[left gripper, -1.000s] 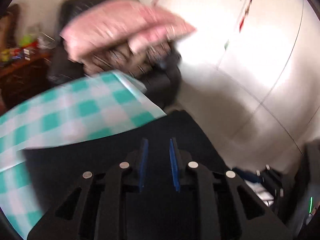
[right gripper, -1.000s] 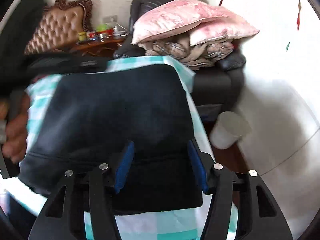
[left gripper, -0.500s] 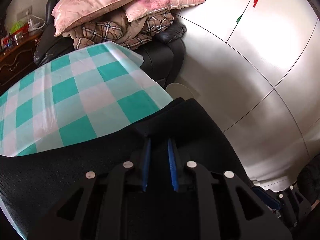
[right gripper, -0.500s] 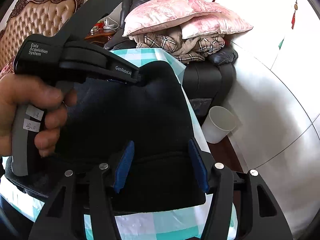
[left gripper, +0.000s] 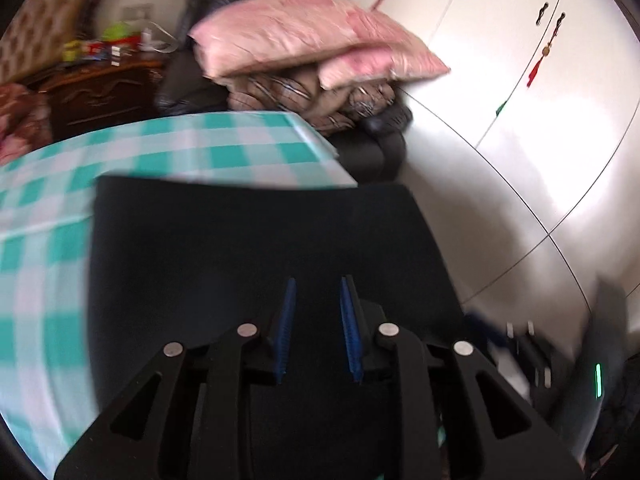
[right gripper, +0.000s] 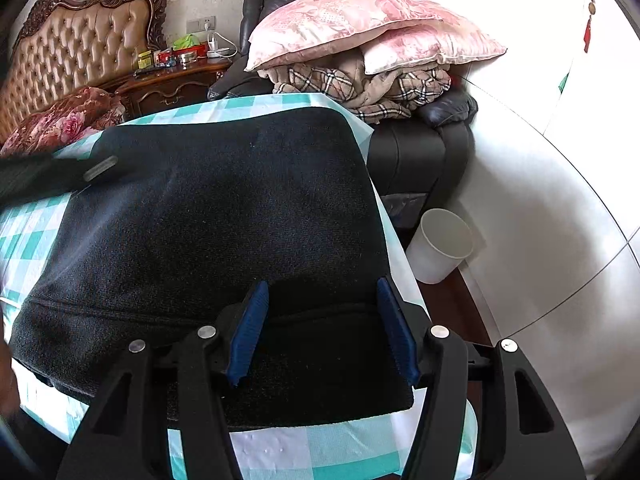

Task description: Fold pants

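The dark folded pants (right gripper: 224, 220) lie on a table with a teal and white checked cloth (right gripper: 32, 236). My right gripper (right gripper: 322, 332) is open, its blue fingers low over the near edge of the pants and holding nothing. In the blurred left wrist view the pants (left gripper: 256, 240) fill the middle on the checked cloth (left gripper: 44, 216). My left gripper (left gripper: 318, 330) hovers over them with a narrow gap between its blue fingers, and nothing shows between them. The left gripper's body shows as a dark blur (right gripper: 52, 172) at the left of the right wrist view.
A black leather armchair (right gripper: 420, 152) piled with pink pillows (right gripper: 360, 20) and a plaid blanket stands behind the table. A white bin (right gripper: 440, 252) sits on the floor at the right. A white wardrobe (left gripper: 520, 120) is on the right, a tufted headboard (right gripper: 76, 48) and wooden nightstand at the left.
My left gripper has swung back from the far right side of the pants towards the left. In the right wrist view it and the hand have withdrawn to the left edge. The right gripper stays still.
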Demonstrator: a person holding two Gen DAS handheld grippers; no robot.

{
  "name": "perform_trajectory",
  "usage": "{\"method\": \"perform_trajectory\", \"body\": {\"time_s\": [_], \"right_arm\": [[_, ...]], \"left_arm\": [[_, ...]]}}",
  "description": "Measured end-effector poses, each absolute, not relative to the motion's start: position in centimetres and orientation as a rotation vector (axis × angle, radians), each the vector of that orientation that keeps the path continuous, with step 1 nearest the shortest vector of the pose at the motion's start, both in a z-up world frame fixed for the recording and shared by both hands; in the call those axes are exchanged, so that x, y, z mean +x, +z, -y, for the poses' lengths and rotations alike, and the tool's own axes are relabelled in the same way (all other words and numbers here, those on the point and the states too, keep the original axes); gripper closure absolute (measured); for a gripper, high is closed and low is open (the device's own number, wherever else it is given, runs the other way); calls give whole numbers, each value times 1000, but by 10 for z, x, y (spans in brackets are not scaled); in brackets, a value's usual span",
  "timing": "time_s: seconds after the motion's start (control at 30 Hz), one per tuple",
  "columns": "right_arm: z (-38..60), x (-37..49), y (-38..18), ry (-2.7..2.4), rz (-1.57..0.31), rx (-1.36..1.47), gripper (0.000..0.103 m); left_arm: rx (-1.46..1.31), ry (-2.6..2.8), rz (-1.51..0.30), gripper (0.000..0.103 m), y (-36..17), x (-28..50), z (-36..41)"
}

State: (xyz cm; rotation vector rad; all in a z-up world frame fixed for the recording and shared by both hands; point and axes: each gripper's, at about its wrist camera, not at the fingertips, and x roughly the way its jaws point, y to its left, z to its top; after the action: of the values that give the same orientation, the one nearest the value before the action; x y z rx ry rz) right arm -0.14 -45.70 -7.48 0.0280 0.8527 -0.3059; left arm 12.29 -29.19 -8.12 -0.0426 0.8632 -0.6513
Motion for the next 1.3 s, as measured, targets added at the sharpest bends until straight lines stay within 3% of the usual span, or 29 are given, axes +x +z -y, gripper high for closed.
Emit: {"method": "perform_trajectory", "body": {"time_s": [0.2,0.5,0.57,0.8,0.97,1.03,1.1,1.17,1.3], "right_arm": [[456,0,-76,-313,-855,26,45],[451,-3,-72,-318,-849,22,44],[448,-3,-61,-294,-833,26,39],[456,47,-23,-252,-811,1,40],[485,101,-55,-325,-997,18,47],[489,96,-60,-312,-982,57,50],[484,79,-48,-311,-922,72,49],[471,44,-30,-291,-844,87,43],[449,-7,-28,-292,-818,114,35]], "left_arm": [[70,-609,-850,74,-121,70,273],[89,-627,-815,72,-125,68,270],[90,-624,-806,72,-127,67,268],[109,-596,-785,72,-130,60,270],[90,-606,-794,72,-129,62,267],[90,-608,-793,71,-129,61,265],[73,-602,-798,65,-128,63,262],[33,-587,-817,50,-125,67,254],[9,-591,-799,44,-118,64,245]]}}
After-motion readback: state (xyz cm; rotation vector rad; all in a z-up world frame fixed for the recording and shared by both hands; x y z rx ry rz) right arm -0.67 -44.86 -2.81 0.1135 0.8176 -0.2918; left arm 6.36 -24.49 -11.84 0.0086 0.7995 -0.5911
